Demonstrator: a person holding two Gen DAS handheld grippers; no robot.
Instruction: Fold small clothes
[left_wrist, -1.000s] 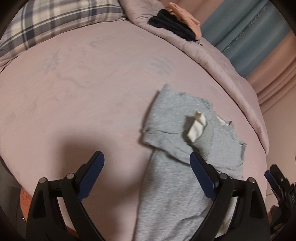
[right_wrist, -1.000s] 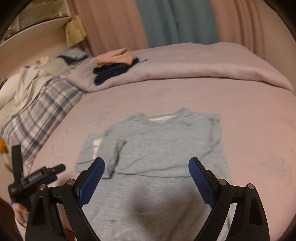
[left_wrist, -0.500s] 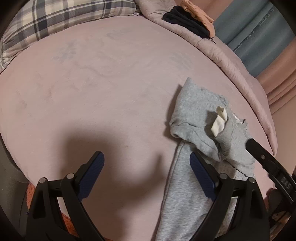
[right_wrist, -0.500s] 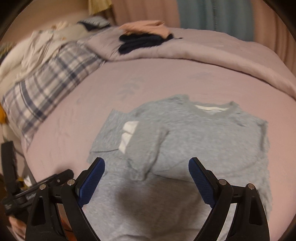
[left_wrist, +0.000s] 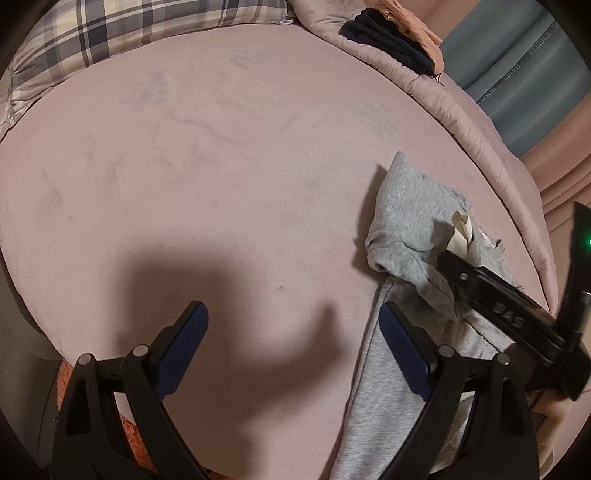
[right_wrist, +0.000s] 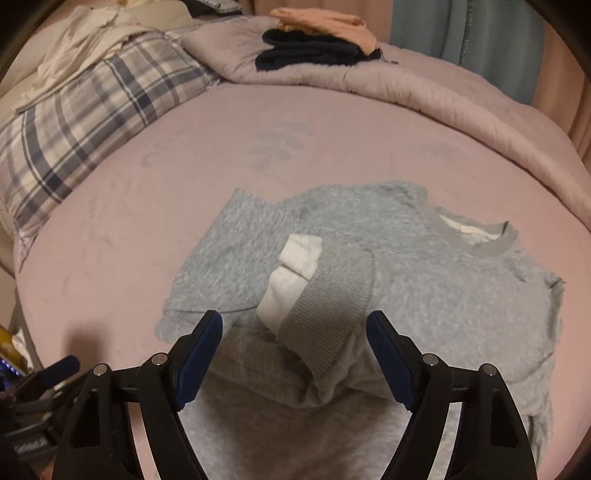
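Grey sweatshirt is what we are working on, and it is lying on the pink bed with its neckline turned toward the far side. One sleeve is lying folded across the chest, its ribbed cuff showing a white lining that is poking out of the opening. The lower body of the garment is spreading toward us, under both tools.

We are holding the right hand-held gripper just above that cuff. Its jaws have just been closing a little, yet they are standing wide and released, with the cuff lying between the blue pads and neither pad pressing on it as far as we can make out. In the left wrist view the same tool is showing as a black bar over the sleeve.

We are keeping the left hand-held gripper open too, gripping nothing, hovering over bare sheet beside the sweatshirt's left edge.

Nothing here is acting as a container. Folded navy clothes with a peach garment on top are sitting on the rolled pink duvet along the far edge. A plaid pillow is lying to the left. Between the pillow and the sweatshirt, the sheet is offering open room.
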